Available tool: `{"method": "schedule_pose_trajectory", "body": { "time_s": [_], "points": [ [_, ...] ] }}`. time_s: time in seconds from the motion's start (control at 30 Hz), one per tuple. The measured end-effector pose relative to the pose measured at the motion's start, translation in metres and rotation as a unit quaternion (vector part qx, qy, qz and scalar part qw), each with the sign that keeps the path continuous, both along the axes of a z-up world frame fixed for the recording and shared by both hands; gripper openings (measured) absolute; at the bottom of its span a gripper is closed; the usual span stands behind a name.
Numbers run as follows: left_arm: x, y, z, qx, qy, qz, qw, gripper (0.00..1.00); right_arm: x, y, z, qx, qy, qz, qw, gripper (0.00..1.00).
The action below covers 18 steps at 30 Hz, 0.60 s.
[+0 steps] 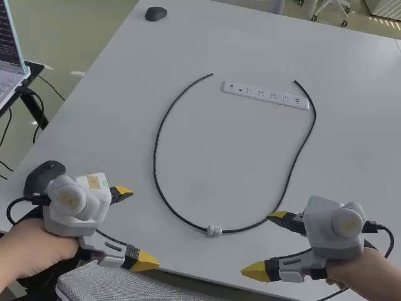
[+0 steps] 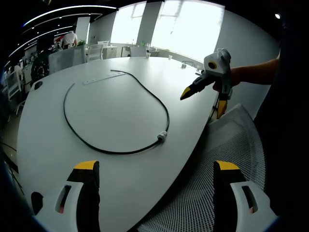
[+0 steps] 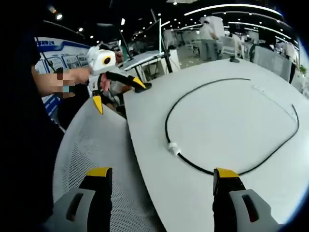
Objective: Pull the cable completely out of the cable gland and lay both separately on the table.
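A long black cable [image 1: 156, 135] lies in a wide open loop on the white table [image 1: 207, 150]. A small white cable gland [image 1: 213, 231] sits on it at the loop's near end, also seen in the left gripper view as the gland [image 2: 161, 137] and in the right gripper view as the gland [image 3: 173, 147]. My left gripper [image 1: 128, 227] hovers at the table's near left edge, jaws wide apart and empty. My right gripper [image 1: 270, 243] hovers at the near right edge, also open and empty. Both stand apart from the cable.
A white power strip [image 1: 265, 95] lies inside the loop's far opening. A dark mouse [image 1: 156, 13] rests at the far edge, another dark mouse [image 1: 42, 175] at the near left. A laptop [image 1: 9, 56] stands on a side stand to the left. A mesh chair back [image 1: 106, 285] is below me.
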<state>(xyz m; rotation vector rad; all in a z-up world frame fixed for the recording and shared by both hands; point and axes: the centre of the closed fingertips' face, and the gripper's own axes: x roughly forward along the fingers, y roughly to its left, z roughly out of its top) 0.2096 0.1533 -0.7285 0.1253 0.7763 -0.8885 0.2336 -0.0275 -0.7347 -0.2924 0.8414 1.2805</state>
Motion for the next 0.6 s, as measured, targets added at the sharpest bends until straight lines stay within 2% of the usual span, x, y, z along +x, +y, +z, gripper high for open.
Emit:
{"method": "schedule_pose_trajectory", "body": {
  "time_s": [0.33, 0.6],
  "points": [
    [0.0020, -0.0001, -0.0013, 0.003, 0.001, -0.004, 1.0000, 0.98, -0.0023, 0.0000, -0.0013, -0.002, -0.001, 0.002, 1.0000, 0.86],
    [-0.0022, -0.0012, -0.0017, 0.003, 0.003, -0.009, 0.9999, 0.97, -0.0012, 0.0026, -0.0032, -0.003, 0.002, 0.004, 1.0000, 0.83]
  ]
}}
